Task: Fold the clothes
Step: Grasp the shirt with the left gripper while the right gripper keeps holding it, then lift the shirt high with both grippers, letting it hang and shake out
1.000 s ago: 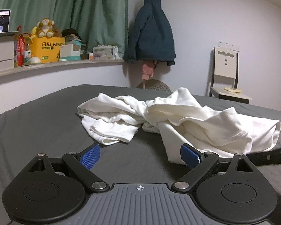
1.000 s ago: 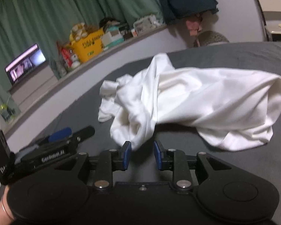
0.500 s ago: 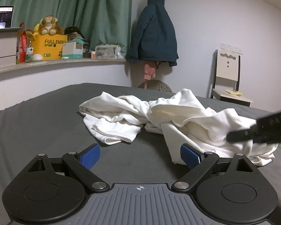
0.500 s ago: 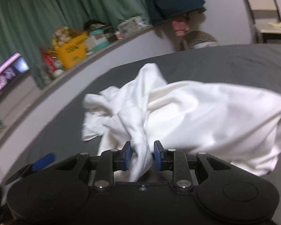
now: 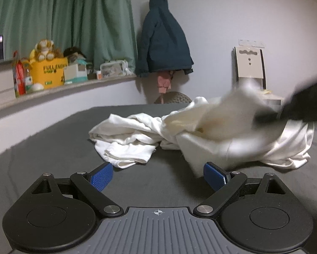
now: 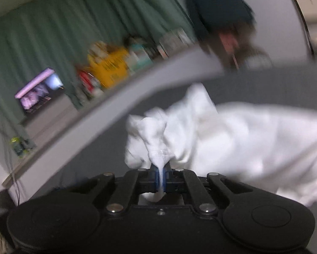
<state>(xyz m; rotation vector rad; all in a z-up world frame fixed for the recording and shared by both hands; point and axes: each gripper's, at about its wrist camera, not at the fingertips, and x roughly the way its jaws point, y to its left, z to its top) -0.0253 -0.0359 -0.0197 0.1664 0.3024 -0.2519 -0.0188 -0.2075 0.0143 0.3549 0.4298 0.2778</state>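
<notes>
A crumpled white garment (image 5: 141, 131) lies on the dark grey bed (image 5: 52, 148). My left gripper (image 5: 157, 174) hovers low over the bed just in front of it, wide open, blue pads apart, nothing between them. My right gripper (image 6: 161, 176) is shut on a fold of the white garment (image 6: 232, 139), and a strip of cloth is pinched between its blue pads. In the left wrist view the right gripper (image 5: 270, 114) shows as a blurred black shape at the right, with the cloth lifted beneath it.
A ledge (image 5: 52, 91) along the left holds a yellow box (image 5: 48, 73), a plush toy and small boxes under a green curtain (image 5: 63, 21). A dark hooded jacket (image 5: 164, 46) hangs on the far wall. A chair (image 5: 250, 65) stands at the right.
My right gripper has closed on the cloth that lay between its pads and has risen, pulling part of the garment up. The left gripper stays open and has barely moved.
</notes>
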